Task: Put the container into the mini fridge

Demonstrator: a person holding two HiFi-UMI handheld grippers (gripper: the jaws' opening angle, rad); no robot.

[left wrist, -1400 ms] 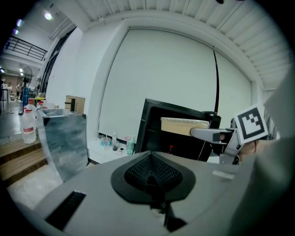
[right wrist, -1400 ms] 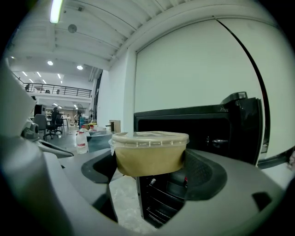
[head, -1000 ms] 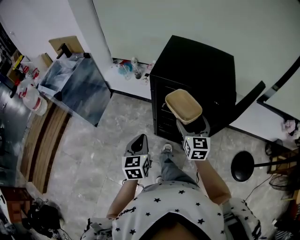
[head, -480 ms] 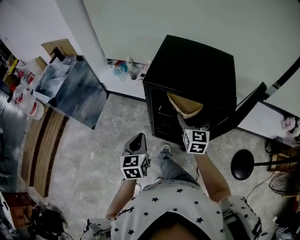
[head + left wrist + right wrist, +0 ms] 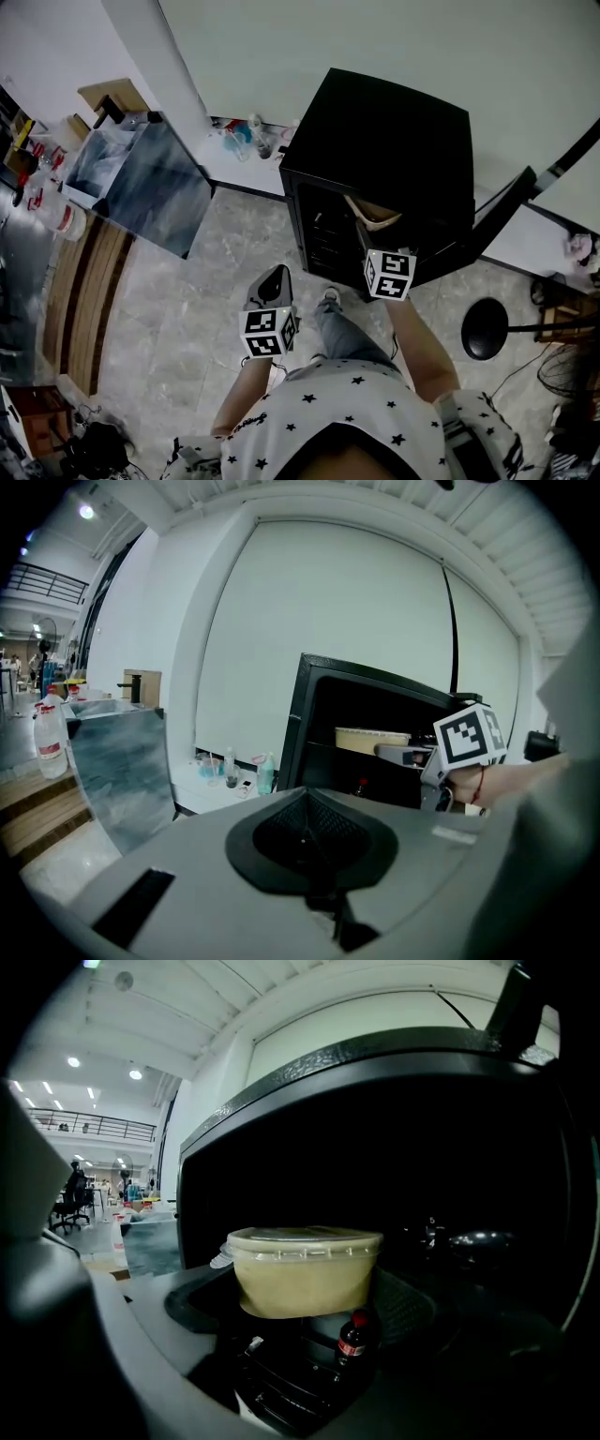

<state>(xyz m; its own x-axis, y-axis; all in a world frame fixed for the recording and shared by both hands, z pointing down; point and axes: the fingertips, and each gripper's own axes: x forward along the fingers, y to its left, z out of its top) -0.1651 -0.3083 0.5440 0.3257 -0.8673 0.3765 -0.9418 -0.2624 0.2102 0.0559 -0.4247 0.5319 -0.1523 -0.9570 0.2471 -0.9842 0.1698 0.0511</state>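
The black mini fridge [image 5: 394,141] stands open in front of me. A beige lidded container [image 5: 379,215] is partly inside its upper opening, and my right gripper [image 5: 375,231] is shut on it. In the right gripper view the container [image 5: 305,1269] hangs level in the dark fridge interior [image 5: 469,1194], above a small cola bottle [image 5: 353,1340]. My left gripper [image 5: 274,287] hangs lower left of the fridge, shut and holding nothing. From the left gripper view [image 5: 309,841] I see the container [image 5: 373,739] at the fridge [image 5: 375,691] mouth.
A reflective glass panel [image 5: 141,183] stands to the fridge's left. A low white ledge [image 5: 234,159] holds small bottles [image 5: 255,139]. Large water jugs [image 5: 66,206] sit far left. A black round stool base [image 5: 485,333] is at the right. My shoe [image 5: 333,295] is near the fridge front.
My right gripper has carried the container forward and down from above the fridge front into the opening. The left gripper has stayed in place.
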